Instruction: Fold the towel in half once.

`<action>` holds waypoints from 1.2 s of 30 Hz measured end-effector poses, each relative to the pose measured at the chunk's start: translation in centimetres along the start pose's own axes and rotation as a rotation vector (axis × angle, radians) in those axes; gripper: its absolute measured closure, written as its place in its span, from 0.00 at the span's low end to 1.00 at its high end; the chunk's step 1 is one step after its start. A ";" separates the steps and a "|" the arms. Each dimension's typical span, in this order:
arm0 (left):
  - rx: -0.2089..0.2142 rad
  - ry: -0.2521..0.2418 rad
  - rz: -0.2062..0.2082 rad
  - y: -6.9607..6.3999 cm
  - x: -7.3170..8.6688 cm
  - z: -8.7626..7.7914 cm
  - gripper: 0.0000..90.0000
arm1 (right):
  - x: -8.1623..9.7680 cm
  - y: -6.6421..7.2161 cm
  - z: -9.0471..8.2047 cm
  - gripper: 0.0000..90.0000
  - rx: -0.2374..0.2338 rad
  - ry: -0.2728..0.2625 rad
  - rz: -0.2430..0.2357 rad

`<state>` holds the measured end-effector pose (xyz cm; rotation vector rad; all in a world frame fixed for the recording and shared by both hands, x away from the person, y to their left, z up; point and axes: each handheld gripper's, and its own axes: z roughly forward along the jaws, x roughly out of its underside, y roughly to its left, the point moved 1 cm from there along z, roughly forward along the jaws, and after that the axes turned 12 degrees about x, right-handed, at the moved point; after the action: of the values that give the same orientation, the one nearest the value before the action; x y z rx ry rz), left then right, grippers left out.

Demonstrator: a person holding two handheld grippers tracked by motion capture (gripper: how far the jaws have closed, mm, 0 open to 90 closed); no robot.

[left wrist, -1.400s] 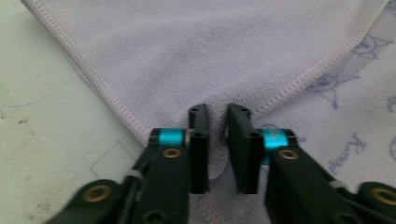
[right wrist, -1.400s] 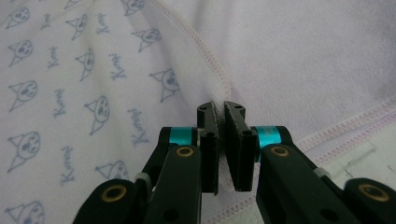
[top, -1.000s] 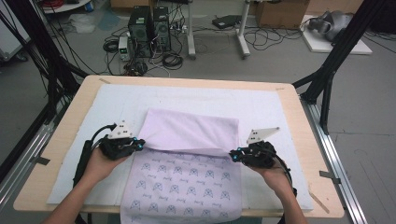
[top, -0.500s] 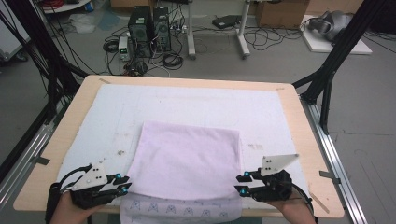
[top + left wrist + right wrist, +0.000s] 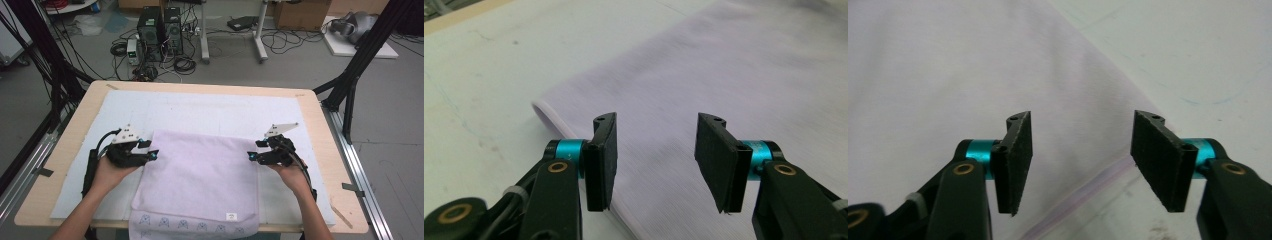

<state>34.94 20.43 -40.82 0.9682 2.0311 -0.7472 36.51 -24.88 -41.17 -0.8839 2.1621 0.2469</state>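
cloth (image 5: 197, 185) front hem: cut off by pic edge at 6 o'clock
small label (image 5: 231, 216): txt too small to read

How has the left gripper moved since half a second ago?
Yes. In the high view the left gripper has gone from the table's near edge up beside the folded towel's far left corner.

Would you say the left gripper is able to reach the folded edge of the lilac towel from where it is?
Probably yes: the left gripper hangs open right over the lilac towel, nothing lying between.
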 end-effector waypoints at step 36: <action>-0.248 -0.035 -0.059 8.4 -10.7 -0.3 0.74 | -11.2 -6.7 1.8 0.64 0.164 -0.066 0.030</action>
<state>46.36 21.15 -33.42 0.7516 2.0705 -0.5227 47.21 -23.29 -33.58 -0.7414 2.1021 0.1103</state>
